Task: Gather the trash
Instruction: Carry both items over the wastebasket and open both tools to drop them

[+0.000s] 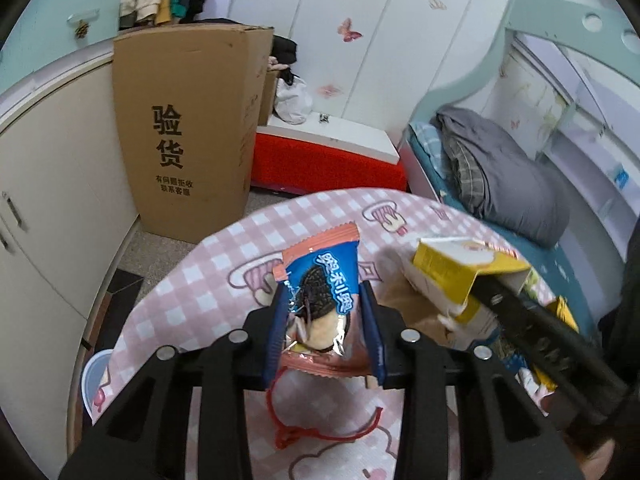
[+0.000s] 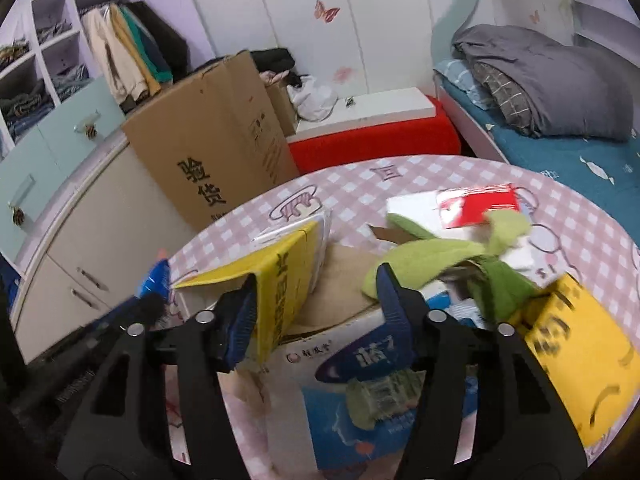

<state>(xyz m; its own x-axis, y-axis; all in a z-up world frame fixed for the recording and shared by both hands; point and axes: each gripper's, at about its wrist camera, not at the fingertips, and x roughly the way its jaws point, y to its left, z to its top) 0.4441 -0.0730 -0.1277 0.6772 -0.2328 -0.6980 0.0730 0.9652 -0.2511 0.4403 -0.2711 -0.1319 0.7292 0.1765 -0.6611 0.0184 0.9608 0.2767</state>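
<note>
Left wrist view: round counter (image 1: 224,280) under pink checked cloth, bedroom around it. Behind counter: tall cardboard box (image 1: 188,128), red bench (image 1: 328,164) with white top. Right of counter: bed (image 1: 568,264) with grey bedding. Left of counter: cream cabinet doors (image 1: 52,184). Left gripper (image 1: 326,312) above counter, jaws pinching cookie wrapper (image 1: 320,300), blue with pink crimped ends, sandwich cookie print, upright, lifted off counter. Red string (image 1: 320,428) hanging from wrapper's lower end onto counter. Right of wrapper: yellow carton (image 1: 460,272), opened flap, partly hidden by right gripper's black body. White cup (image 1: 94,376) at counter's left edge, half under the cloth. Far half of counter bare up to the rim.

Right wrist view: same counter (image 2: 360,188), far rim bare. Right gripper (image 2: 320,300), jaws spread wide, left pad touching yellow carton (image 2: 288,280), whether holding it cannot tell. Between jaws, white-blue box (image 2: 320,392) stuffed with trash. Green rag (image 2: 452,252) draped over pile. Beyond rag, red-white packet (image 2: 476,204). Right of box, yellow bag (image 2: 580,352) near counter edge. Cardboard box (image 2: 212,148) and red bench (image 2: 376,140) behind counter.
</note>
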